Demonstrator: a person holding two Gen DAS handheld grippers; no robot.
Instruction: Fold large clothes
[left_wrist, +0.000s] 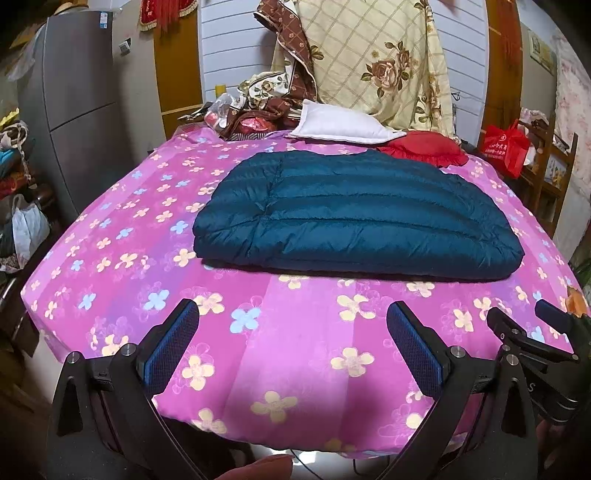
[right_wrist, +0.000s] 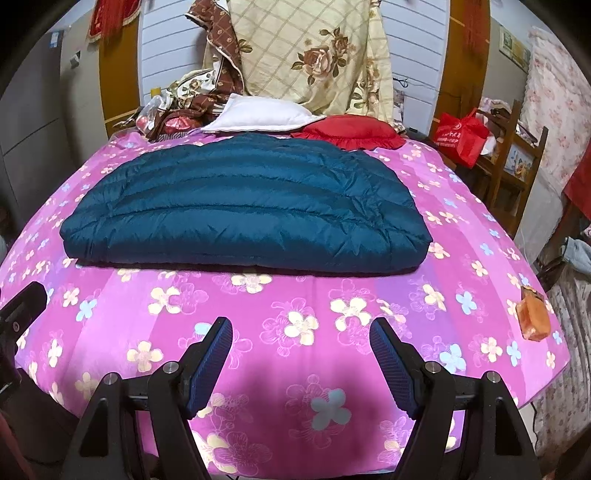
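Observation:
A dark teal quilted down jacket (left_wrist: 354, 218) lies folded into a flat rectangle on the pink flowered bed cover (left_wrist: 280, 339). It also shows in the right wrist view (right_wrist: 243, 210) on the same cover (right_wrist: 295, 314). My left gripper (left_wrist: 291, 310) is open and empty, above the near part of the bed, short of the jacket. My right gripper (right_wrist: 301, 328) is open and empty, also short of the jacket's near edge. The right gripper shows at the right edge of the left wrist view (left_wrist: 524, 317).
A white pillow (left_wrist: 340, 123) and a red cushion (left_wrist: 424, 147) lie behind the jacket. A floral quilt (left_wrist: 376, 62) hangs at the head. A grey fridge (left_wrist: 77, 103) stands left; a red bag (left_wrist: 506, 147) on a wooden shelf right. An orange item (right_wrist: 533, 315) lies at the bed's right edge.

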